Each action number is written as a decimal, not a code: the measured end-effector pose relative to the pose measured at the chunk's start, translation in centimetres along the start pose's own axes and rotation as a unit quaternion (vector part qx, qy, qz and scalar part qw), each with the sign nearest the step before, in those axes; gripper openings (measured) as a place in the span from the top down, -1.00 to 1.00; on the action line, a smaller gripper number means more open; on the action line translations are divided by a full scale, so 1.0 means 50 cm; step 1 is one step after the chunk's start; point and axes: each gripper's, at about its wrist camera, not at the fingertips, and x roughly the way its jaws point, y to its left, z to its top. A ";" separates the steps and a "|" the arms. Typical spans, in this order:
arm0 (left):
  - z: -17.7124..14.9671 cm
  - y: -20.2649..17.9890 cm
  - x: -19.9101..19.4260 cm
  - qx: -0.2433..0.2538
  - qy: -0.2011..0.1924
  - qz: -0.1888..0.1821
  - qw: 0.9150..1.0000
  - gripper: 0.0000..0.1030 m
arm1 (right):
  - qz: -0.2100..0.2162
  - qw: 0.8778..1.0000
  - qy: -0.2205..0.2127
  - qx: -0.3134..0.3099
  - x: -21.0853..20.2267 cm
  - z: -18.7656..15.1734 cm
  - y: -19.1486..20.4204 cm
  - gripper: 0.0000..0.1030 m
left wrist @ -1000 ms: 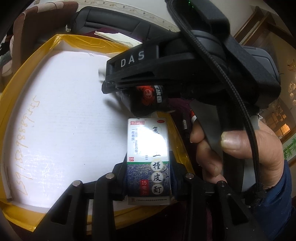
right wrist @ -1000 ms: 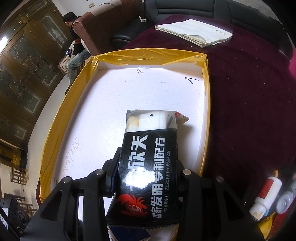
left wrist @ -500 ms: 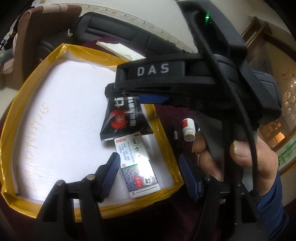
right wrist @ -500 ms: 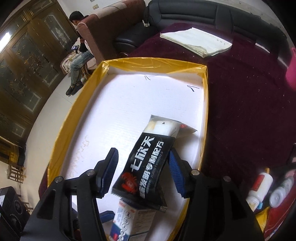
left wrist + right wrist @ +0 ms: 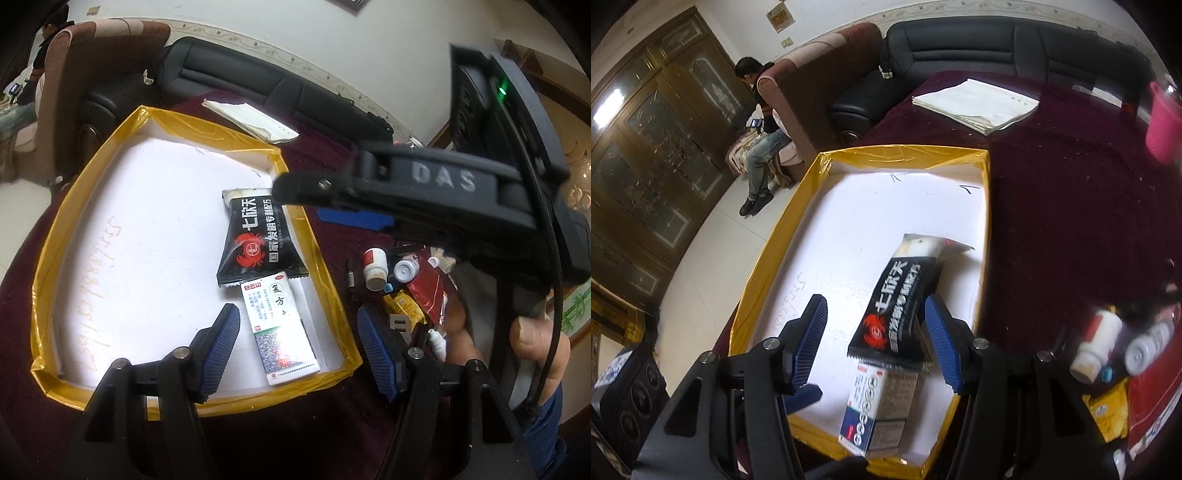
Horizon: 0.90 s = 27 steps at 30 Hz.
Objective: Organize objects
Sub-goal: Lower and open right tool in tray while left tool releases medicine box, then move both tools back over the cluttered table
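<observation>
A yellow-rimmed white tray (image 5: pixel 92 177) (image 5: pixel 798 206) lies on the dark red tablecloth. In its near right corner lie a white medicine box (image 5: pixel 280 328) (image 5: pixel 879 410) and a black packet with a red crab (image 5: pixel 258 243) (image 5: pixel 901 302), whose near end overlaps the box. My left gripper (image 5: pixel 299 343) is open above the box, not touching it. My right gripper (image 5: pixel 875 336) is open above the packet's near end, empty. The right gripper's body (image 5: pixel 436 192) crosses the left wrist view.
Small white bottles (image 5: pixel 375 264) (image 5: pixel 1097 343), red and yellow sachets (image 5: pixel 424 288) and other small items lie in a pile right of the tray. A stack of papers (image 5: pixel 975 103) lies at the table's far side. A pink cup (image 5: pixel 1163 122) stands far right. Sofas stand behind.
Both grippers opened and let go: the left released the medicine box, the right released the black packet. Both then drew back and up from the tray.
</observation>
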 end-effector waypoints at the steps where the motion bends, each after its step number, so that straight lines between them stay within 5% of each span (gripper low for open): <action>1: 0.001 -0.004 -0.003 0.002 -0.001 0.000 1.000 -0.18 | 0.003 1.000 -0.002 0.002 -0.007 -0.004 -0.002 -0.05; 14: 0.004 -0.066 0.000 0.025 0.003 0.009 1.000 -0.18 | 0.036 0.996 -0.044 0.068 -0.118 -0.089 -0.098 -0.05; 27: -0.017 -0.166 0.044 0.086 0.031 -0.003 0.996 -0.18 | 0.023 0.984 -0.098 0.147 -0.235 -0.208 -0.242 -0.05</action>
